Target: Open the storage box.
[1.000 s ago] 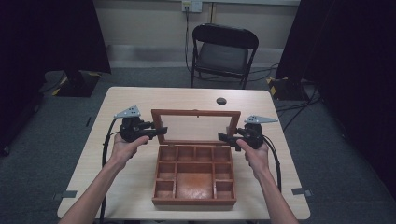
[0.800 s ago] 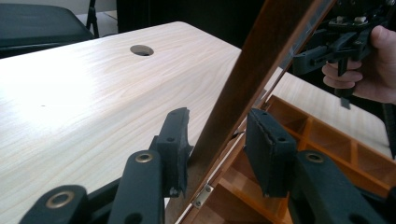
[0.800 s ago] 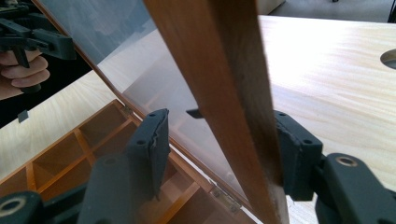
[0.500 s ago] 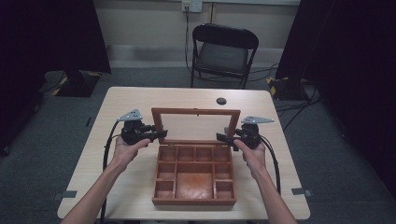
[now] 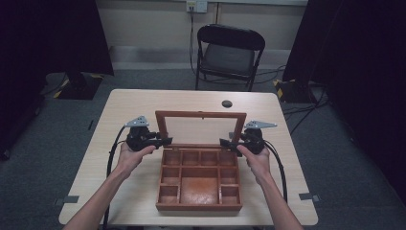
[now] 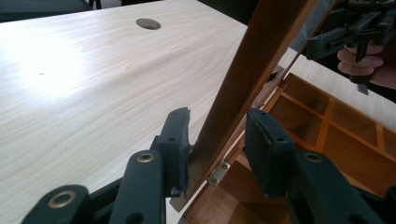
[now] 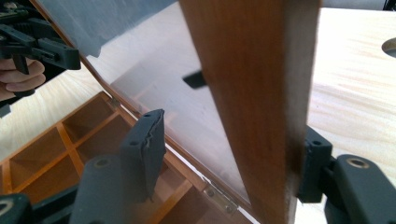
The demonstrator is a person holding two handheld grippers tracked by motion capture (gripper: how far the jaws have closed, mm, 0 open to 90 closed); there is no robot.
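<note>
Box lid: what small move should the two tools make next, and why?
Probably shut both on the lid: it stands nearly upright, and the left tool and the right tool each straddle one side of it with a gap at one jaw.

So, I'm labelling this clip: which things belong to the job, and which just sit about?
In the job:
wooden box
its glass lid
left gripper
right gripper

Lying about:
black chair
table's cable hole

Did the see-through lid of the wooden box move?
Yes. The glass-paned wooden lid has swung up: its top edge sits closer to the round hole in the table than before, with both grippers at its sides.
</note>
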